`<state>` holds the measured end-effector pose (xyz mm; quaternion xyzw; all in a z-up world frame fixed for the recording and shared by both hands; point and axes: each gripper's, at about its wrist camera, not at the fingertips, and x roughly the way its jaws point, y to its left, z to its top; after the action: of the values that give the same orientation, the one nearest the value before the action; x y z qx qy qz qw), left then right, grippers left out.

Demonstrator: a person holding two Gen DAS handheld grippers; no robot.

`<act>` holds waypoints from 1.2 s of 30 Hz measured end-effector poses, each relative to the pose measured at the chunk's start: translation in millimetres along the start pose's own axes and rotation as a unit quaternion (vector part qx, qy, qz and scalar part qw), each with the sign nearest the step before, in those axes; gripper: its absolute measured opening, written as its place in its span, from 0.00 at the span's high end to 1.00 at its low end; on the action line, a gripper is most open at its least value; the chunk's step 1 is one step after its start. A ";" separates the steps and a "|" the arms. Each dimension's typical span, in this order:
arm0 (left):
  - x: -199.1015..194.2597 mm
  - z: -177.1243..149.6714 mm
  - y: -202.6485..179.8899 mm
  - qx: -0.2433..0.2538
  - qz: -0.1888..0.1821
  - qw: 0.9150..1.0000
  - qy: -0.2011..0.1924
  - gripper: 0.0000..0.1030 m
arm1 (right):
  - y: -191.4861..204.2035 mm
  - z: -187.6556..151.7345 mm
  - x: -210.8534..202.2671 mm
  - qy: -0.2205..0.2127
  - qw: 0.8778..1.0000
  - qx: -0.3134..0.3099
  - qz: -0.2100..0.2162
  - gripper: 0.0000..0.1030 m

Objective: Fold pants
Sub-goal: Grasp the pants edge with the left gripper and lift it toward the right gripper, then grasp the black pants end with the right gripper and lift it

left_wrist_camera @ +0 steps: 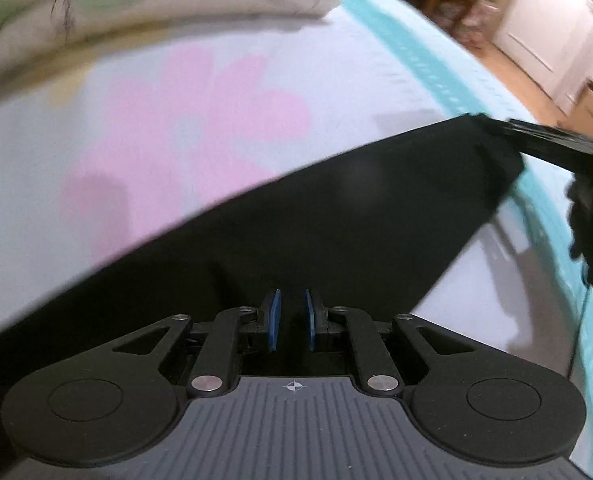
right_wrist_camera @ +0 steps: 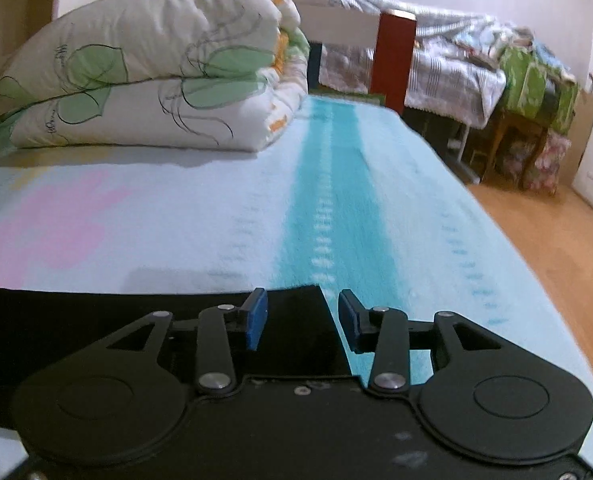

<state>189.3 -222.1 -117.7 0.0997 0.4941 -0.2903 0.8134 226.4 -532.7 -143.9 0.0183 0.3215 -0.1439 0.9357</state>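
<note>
Black pants (left_wrist_camera: 356, 208) stretch in a flat band across a pale blue bed sheet (left_wrist_camera: 96, 168) with a pink flower print. My left gripper (left_wrist_camera: 290, 320) has its blue pads close together, with the black cloth filling the narrow gap, gripping one end. At the far right of the left wrist view, the right gripper's fingers (left_wrist_camera: 544, 136) reach the band's other corner. In the right wrist view my right gripper (right_wrist_camera: 302, 320) is open. The corner of the pants (right_wrist_camera: 296, 328) lies between its pads and touches neither of them.
A folded white quilt (right_wrist_camera: 156, 80) with green leaf print lies at the head of the bed. A teal stripe (right_wrist_camera: 328, 200) runs along the sheet near the bed's edge, with wooden floor (right_wrist_camera: 556, 260) beyond. A second bed (right_wrist_camera: 436, 60) and green bundles (right_wrist_camera: 536, 80) stand further back.
</note>
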 end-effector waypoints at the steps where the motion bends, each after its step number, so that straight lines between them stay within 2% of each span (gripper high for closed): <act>1: 4.1 -1.7 -0.1 -0.005 0.007 1.000 0.003 0.88 | -1.9 -1.4 3.3 0.006 1.000 0.003 0.002 0.59; 5: 6.3 -10.0 -0.6 0.000 0.009 1.000 -0.021 0.87 | -7.0 -6.3 13.3 0.023 0.999 0.005 0.023 0.60; 6: 6.4 -11.2 -0.5 -0.001 0.009 1.000 -0.023 0.87 | -7.9 -6.8 12.1 0.022 0.999 0.003 0.025 0.67; 7: 6.1 -12.6 -0.5 -0.002 0.009 1.000 -0.025 0.87 | -7.1 -6.6 11.2 0.018 1.000 -0.003 0.026 0.90; 13: -3.3 -9.0 3.6 -0.030 0.024 0.998 -0.042 0.88 | 2.4 -0.1 -5.3 -0.021 0.999 -0.017 0.025 0.90; 17: -17.9 0.4 -1.0 -0.039 0.037 0.996 -0.076 0.87 | -1.1 12.0 -8.7 -0.045 0.999 -0.013 0.027 0.90; 20: -21.3 6.9 -10.2 -0.020 0.040 0.995 -0.087 0.87 | -3.2 11.0 3.0 -0.031 0.999 -0.007 0.027 0.89; 22: -18.0 9.6 -14.9 -0.017 0.037 0.996 -0.083 0.87 | -4.2 3.5 15.8 -0.003 1.000 -0.001 0.022 0.86; 24: -11.5 11.2 -19.7 -0.014 0.035 0.997 -0.075 0.87 | -9.3 -5.7 27.0 0.028 0.999 0.017 0.018 0.80; 26: -6.4 13.1 -23.3 -0.010 0.032 0.997 -0.065 0.87 | -18.2 -9.2 22.1 0.018 0.999 0.046 0.018 0.71; 31: -1.9 22.7 -44.6 0.016 0.020 0.998 -0.062 0.87 | -56.9 -6.3 -5.2 0.003 0.987 0.154 0.043 0.65; 36: 7.5 48.4 -77.0 0.032 -0.014 0.997 -0.067 0.87 | -82.8 -16.5 -20.0 0.022 0.976 0.206 0.061 0.62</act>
<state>184.0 -309.1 -90.8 0.0987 0.4302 -0.3236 0.8369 178.3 -604.8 -140.0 0.2336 0.3038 -0.1494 0.9115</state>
